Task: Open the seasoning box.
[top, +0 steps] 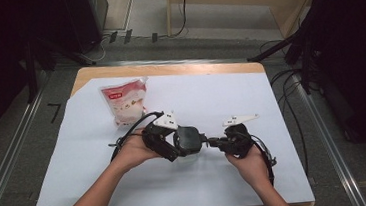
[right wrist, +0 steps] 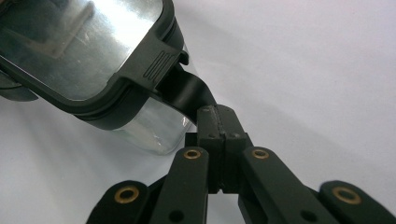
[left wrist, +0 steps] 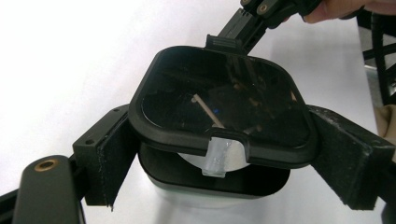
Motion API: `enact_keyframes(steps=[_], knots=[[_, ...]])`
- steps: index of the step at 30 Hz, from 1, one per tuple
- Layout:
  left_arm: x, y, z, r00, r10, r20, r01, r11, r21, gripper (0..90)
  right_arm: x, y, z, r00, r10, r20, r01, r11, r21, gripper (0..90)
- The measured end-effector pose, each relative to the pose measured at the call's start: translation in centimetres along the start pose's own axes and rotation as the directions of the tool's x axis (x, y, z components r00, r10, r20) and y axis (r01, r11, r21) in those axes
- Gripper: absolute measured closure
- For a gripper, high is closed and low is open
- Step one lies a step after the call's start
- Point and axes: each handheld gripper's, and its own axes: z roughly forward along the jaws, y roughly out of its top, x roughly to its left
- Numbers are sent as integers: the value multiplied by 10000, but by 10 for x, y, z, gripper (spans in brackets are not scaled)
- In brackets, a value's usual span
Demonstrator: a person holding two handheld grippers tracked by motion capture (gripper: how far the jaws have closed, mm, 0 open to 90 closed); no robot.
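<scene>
The box (top: 189,138), a clear container under a black lid (left wrist: 219,105), is sitting on the white surface (top: 210,95), near the middle, between the 2 hands. The left claw (top: 172,145) is gripping the box from the side: in the left gripper view its 2 padded jaws are pressing on opposite flanks, just below the lid's rim, so they are standing wide, spread by the box itself. The lid is lying tilted, its near edge raised off the box, and a clear clip (left wrist: 218,158) is showing under that edge.

The right claw (top: 213,142) is reaching in from the other side. In the right gripper view its jaws are meeting tightly, pinched on a black tab (right wrist: 187,91) that is curving down from the ribbed latch on the lid's edge. The box's clear wall (right wrist: 154,128) is showing just beside the tab.

A pink and white pouch (top: 126,102) is lying well apart from the box, toward the far left of the surface.
</scene>
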Motion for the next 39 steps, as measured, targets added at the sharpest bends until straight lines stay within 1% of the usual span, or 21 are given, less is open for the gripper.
enact_keyframes(steps=[1, 5, 6, 8, 9, 10, 11, 13, 16, 18, 20, 22, 23, 25, 29, 31, 33, 37, 39], knots=[[0, 1, 0, 10000, -4, -18, 4, 10000, 76, 146, 0, 0, 0, 10000, 0, -4, 0, 10000, -2, 900], [-1, 2, 0, 10000, 23, -44, -23, 9999, 138, 148, 0, 1, 0, 10000, -4, -37, 5, 10000, 43, 900], [-1, 3, 0, 10000, -32, -53, 33, 9998, 179, 148, 0, 1, 0, 10000, -11, -37, 12, 10000, 30, 900], [0, 5, -2, 9996, -289, 34, 289, 9996, 29, 151, 0, 1, 0, 10000, -35, -37, 35, 10000, 16, 900], [1, 6, -4, 9990, -421, 179, 425, 9989, -188, 158, 0, 1, 0, 10000, -16, -59, 16, 10000, 14, 900], [2, 8, -6, 9980, -541, 334, 555, 9975, -427, 189, -1, 1, 0, 10000, -37, -77, 37, 10000, 7, 900], [3, 9, -7, 9970, -646, 425, 665, 9967, -460, 192, -1, 1, 0, 10000, -47, -67, 47, 10000, 3, 900], [3, 8, -6, 9981, -504, 356, 508, 9986, -109, 192, -1, 0, 1, 10000, -35, -90, 35, 10000, 4, 900], [0, 8, -5, 9998, -163, 121, 162, 9999, 60, 185, -1, 0, 1, 9999, -71, -102, 71, 10000, 16, 900], [-1, 9, -4, 9996, -284, 97, 284, 9996, -36, 185, -1, 0, 1, 10000, -57, -70, 57, 10000, -3, 900], [0, 9, -4, 9995, -315, 77, 315, 9995, -22, 185, -2, 0, 1, 10000, -40, -85, 40, 10000, 16, 900], [1, 10, -4, 9990, -424, 149, 426, 9990, -115, 187, -1, 0, 1, 10000, -24, -80, 24, 10000, -6, 900], [0, 11, -5, 9991, -411, 125, 413, 9990, -151, 187, -1, 0, 1, 10000, -46, -57, 46, 10000, -10, 900], [-1, 14, -6, 9994, -353, 71, 353, 9994, -64, 188, -1, 0, 1, 10000, -35, -60, 35, 10000, -4, 900], [-2, 19, -7, 9991, -415, 13, 414, 9991, 53, 190, 0, 1, 0, 10000, -29, -49, 29, 10000, -8, 900], [-1, 21, -7, 9992, -407, 34, 407, 9991, 119, 191, 0, 0, 0, 10000, -13, -48, 13, 10000, -24, 900], [-1, 23, -8, 9987, -503, 84, 502, 9987, 125, 193, 0, 0, 0, 10000, 34, -68, -34, 10000, -21, 900], [-2, 30, -9, 9992, -389, 99, 386, 9990, 229, 195, 0, 0, 1, 10000, 45, -44, -45, 10000, -61, 900], [-2, 34, -9, 9993, -351, 129, 349, 9993, 169, 196, -1, -1, 1, 9999, 132, -103, -132, 9999, -63, 900]])
